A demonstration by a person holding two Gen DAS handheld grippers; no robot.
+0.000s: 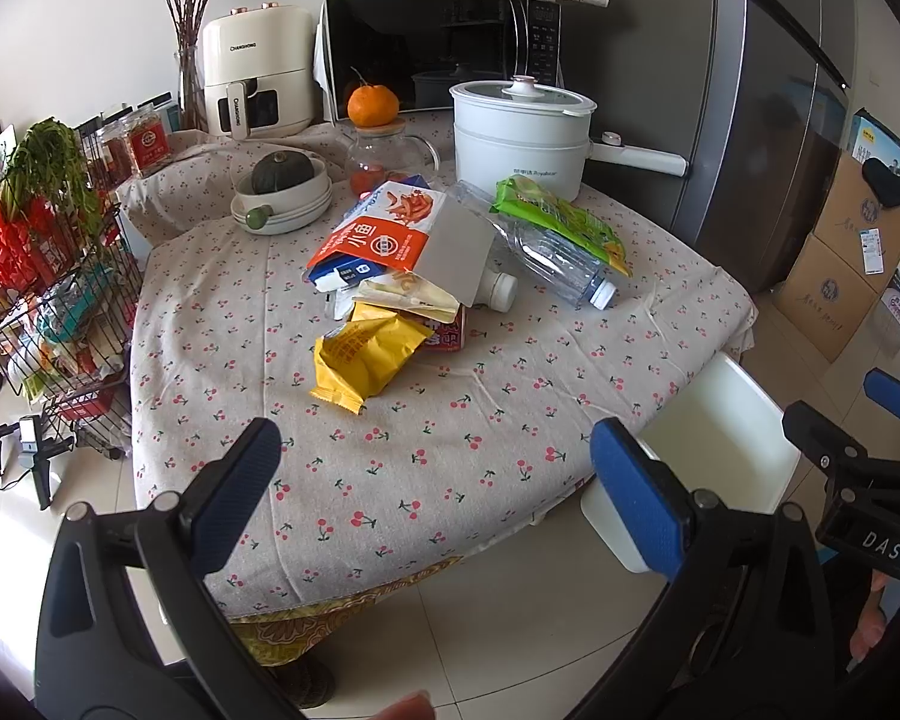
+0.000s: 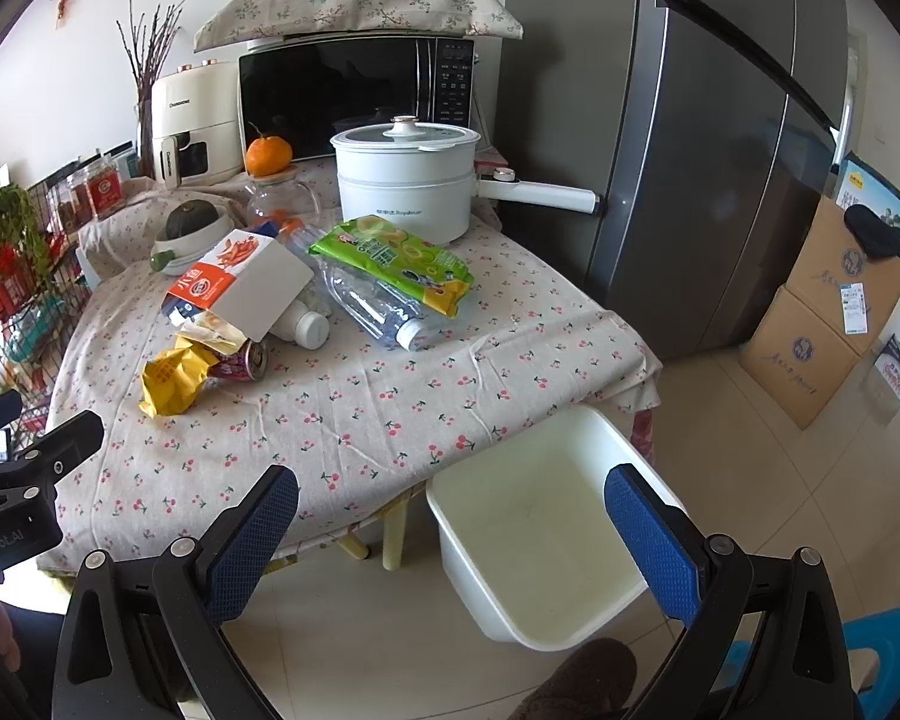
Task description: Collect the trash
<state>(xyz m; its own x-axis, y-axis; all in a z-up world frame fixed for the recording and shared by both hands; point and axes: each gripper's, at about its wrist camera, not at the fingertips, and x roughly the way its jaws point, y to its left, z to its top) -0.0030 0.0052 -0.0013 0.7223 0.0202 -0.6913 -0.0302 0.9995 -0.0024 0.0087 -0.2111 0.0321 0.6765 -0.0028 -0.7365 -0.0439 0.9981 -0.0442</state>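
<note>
A heap of trash lies mid-table: a yellow snack bag (image 1: 363,357) (image 2: 171,378), an orange-and-white carton (image 1: 399,234) (image 2: 237,282), a crushed clear plastic bottle (image 1: 546,252) (image 2: 372,303), a green wrapper (image 1: 561,219) (image 2: 393,258), a small white bottle (image 1: 498,291) (image 2: 303,324) and a red can (image 2: 243,360). An empty white bin (image 2: 531,531) (image 1: 720,450) stands on the floor by the table's near right corner. My left gripper (image 1: 435,480) hovers open at the table's near edge. My right gripper (image 2: 450,516) is open above the bin's left rim. Neither holds anything.
The table with a cherry-print cloth (image 2: 360,414) also carries a white electric pot (image 2: 405,180), a glass jug with an orange on top (image 1: 372,105), stacked bowls with a squash (image 1: 282,192), a microwave and an air fryer. A wire rack (image 1: 36,276) stands left; fridge (image 2: 702,150) and cardboard boxes (image 2: 828,312) right.
</note>
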